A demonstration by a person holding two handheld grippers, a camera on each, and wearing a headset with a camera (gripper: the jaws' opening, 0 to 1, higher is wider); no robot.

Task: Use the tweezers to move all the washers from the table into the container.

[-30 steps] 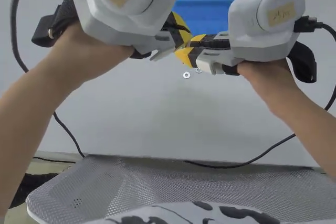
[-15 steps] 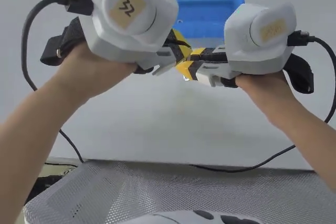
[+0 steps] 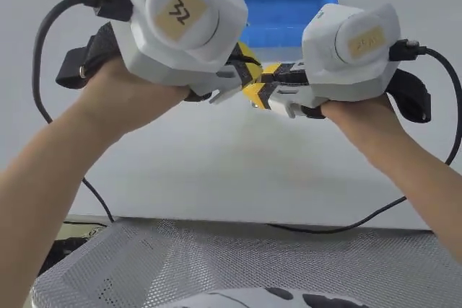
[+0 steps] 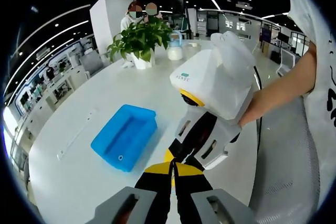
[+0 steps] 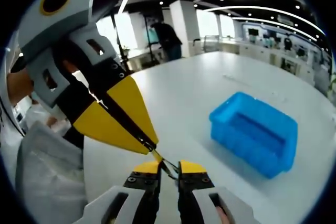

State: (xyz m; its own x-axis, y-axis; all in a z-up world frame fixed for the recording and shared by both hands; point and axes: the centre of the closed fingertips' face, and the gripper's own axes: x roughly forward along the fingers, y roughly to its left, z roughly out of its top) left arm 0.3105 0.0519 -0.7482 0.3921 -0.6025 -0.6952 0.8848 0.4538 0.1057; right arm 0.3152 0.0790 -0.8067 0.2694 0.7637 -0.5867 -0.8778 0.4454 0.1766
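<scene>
Left hand-held gripper point(image 4: 172, 167) pinches tweezers point(image 5: 164, 162) — right hand-held gripper point(image 5: 169, 171) nips their tip.

Legible marks: a black double-zigzag logo on the round tan sticker point(image 3: 177, 11) atop the left gripper point(image 4: 172, 171), a fainter similar mark on the tan label point(image 3: 367, 40) of the right gripper point(image 5: 169, 167), and tiny green lettering point(image 4: 188, 76) on its shell, too small to read.
</scene>
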